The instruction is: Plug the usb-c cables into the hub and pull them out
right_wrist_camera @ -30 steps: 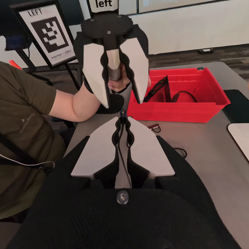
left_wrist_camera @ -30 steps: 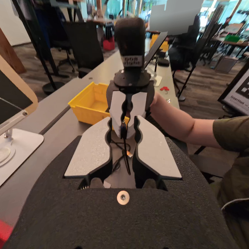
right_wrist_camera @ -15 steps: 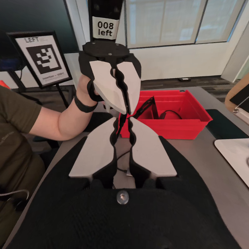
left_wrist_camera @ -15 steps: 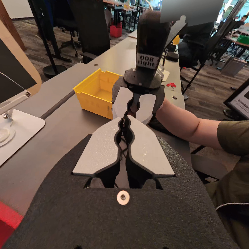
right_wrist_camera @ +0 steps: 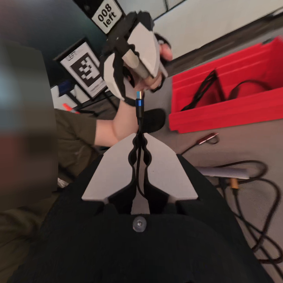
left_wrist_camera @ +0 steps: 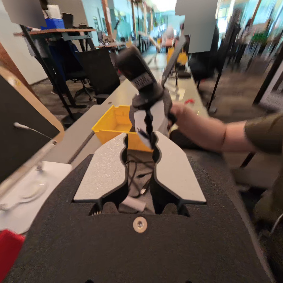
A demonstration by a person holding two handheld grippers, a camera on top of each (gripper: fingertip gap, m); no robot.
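Observation:
My right gripper is shut on a black USB-C cable; its blue-collared plug sticks out well past the fingertips, pointing at my left gripper. The left gripper is open and empty, its tips just beyond the plug. In the left wrist view my left gripper is open, and the right gripper hangs tilted in front of it with the plug. The pale hub lies on the grey table with cables in it; it also shows under the left fingers.
A red bin with black cables stands beyond the hub. A yellow bin stands behind the right gripper. A loose red plug and looped cables lie on the table. A white stand base is at the left. Both views are motion-blurred. One gripper's finger ends stand about 6 cm off the other's. The pale hub is about 20 cm from my right fingertips.
My left gripper was shut at the plug and has opened. The plug now stands farther out of my right gripper. Both grippers have tilted and drawn apart.

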